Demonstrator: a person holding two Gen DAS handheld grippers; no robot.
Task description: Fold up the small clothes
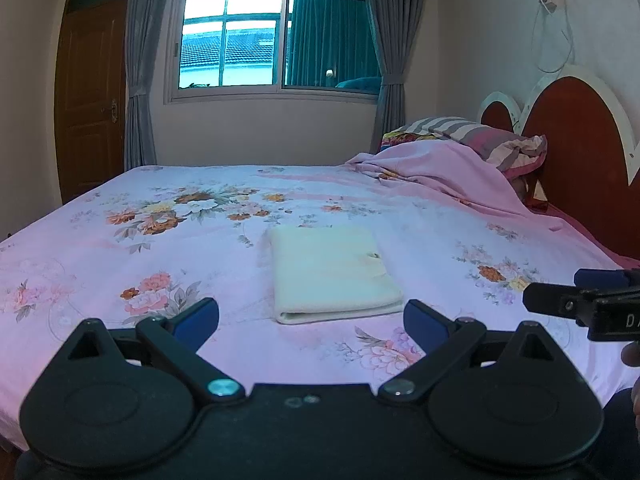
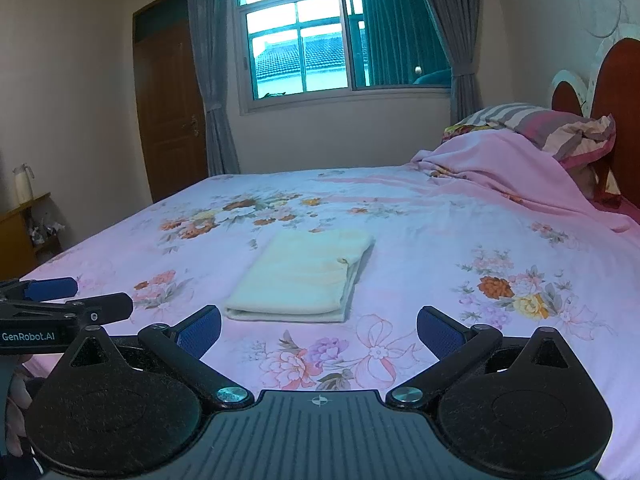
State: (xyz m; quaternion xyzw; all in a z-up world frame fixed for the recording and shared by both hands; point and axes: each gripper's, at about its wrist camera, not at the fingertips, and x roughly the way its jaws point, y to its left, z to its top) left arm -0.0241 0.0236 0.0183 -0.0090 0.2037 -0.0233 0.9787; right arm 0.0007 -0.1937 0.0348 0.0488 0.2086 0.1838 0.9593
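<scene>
A cream-coloured garment (image 1: 334,274) lies folded into a flat rectangle on the pink floral bedsheet (image 1: 120,248), its folded edge toward me. My left gripper (image 1: 311,322) hovers open just in front of that near edge, with nothing between its blue pads. In the right wrist view the same folded garment (image 2: 302,276) lies ahead and slightly left of my right gripper (image 2: 319,330), which is also open and empty. Each gripper shows in the other's view: the right gripper (image 1: 560,294) at the right edge, the left gripper (image 2: 86,298) at the left edge.
A bunched pink quilt (image 1: 440,172) and striped pillows (image 1: 480,136) lie at the bed's head against a red headboard (image 1: 580,152). Beyond the bed are a curtained window (image 1: 276,40) and a wooden door (image 1: 90,100). A small side table with a jug (image 2: 22,184) stands at left.
</scene>
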